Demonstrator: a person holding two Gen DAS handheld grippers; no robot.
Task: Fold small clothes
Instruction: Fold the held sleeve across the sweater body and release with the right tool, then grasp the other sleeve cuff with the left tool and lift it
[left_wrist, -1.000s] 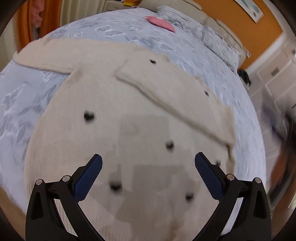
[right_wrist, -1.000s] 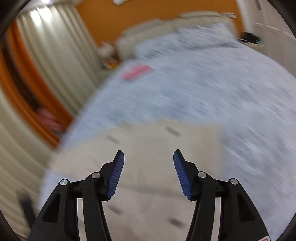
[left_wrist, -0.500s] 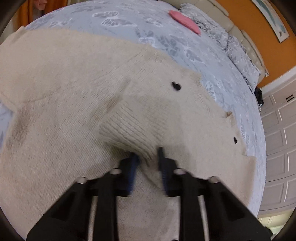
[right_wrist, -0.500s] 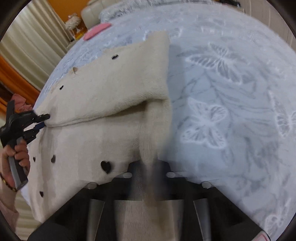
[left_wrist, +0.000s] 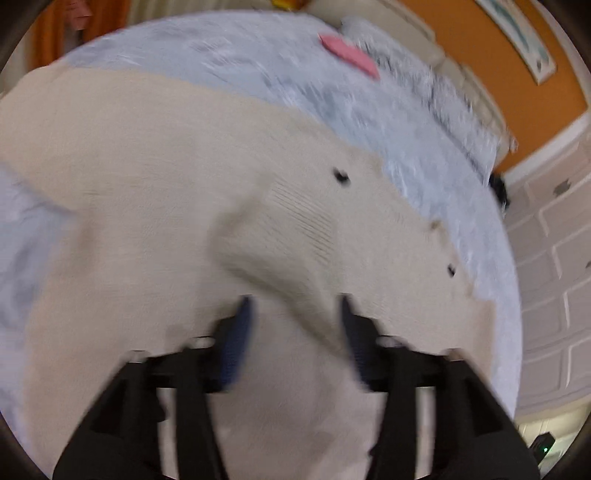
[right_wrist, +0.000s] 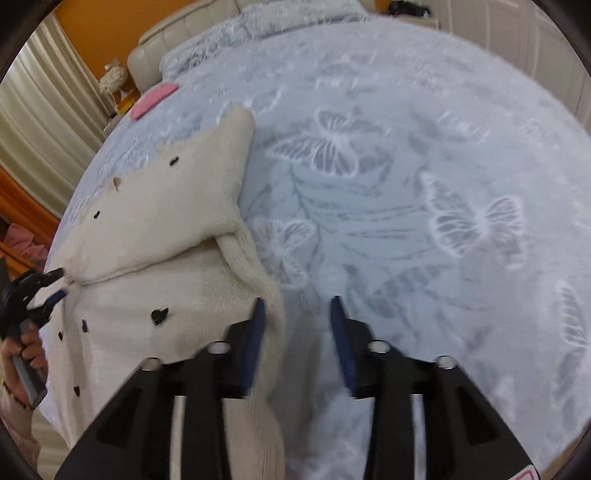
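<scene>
Cream knitted sweater with small black hearts spread on pale blue butterfly-print bed cover, left gripper parted around folded sleeve cuff, right gripper parted, sweater edge against its left finger, flat pink item well beyond.

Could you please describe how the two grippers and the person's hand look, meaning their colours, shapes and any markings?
Both the left gripper and the right gripper are matte black, angular frames with triangular cut-outs and silver bolt heads. Their fingers are flat and tapered, faced with ribbed dark blue pads. A red and white marking shows at the right gripper's lower corner. The person's bare hand wears a thin wrist bracelet.
</scene>
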